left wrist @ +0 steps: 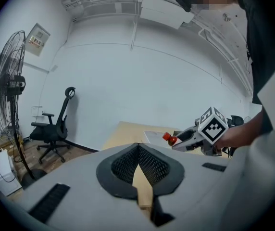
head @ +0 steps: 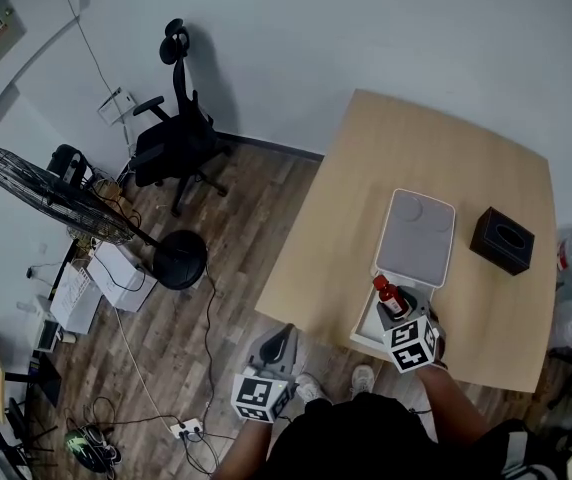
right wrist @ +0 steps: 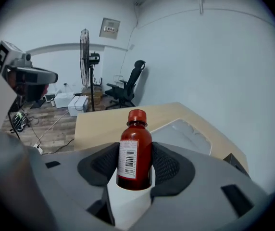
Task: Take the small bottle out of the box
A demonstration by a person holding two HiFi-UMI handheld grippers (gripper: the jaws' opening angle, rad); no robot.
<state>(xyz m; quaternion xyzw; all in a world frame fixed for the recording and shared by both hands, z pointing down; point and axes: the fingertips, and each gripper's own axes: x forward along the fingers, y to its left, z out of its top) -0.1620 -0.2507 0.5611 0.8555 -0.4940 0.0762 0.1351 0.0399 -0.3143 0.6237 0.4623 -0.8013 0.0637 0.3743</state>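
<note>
The small red bottle [head: 390,298] with a red cap and white label stands upright between my right gripper's [head: 396,314] pads, just above the open white box [head: 364,330] at the table's near edge. In the right gripper view the bottle [right wrist: 134,150] is clamped by both dark pads, with the box's white inside [right wrist: 128,208] below it. The box's lid [head: 416,236] lies folded back on the table. My left gripper [head: 276,346] hangs off the table's near-left corner over the floor, its jaws closed with nothing in them. From the left gripper view, the bottle's cap [left wrist: 169,138] shows to the right.
A black tissue box [head: 502,239] sits on the wooden table [head: 426,158] right of the lid. On the floor to the left are a black office chair [head: 176,143], a standing fan [head: 51,193], cables and a power strip [head: 188,429].
</note>
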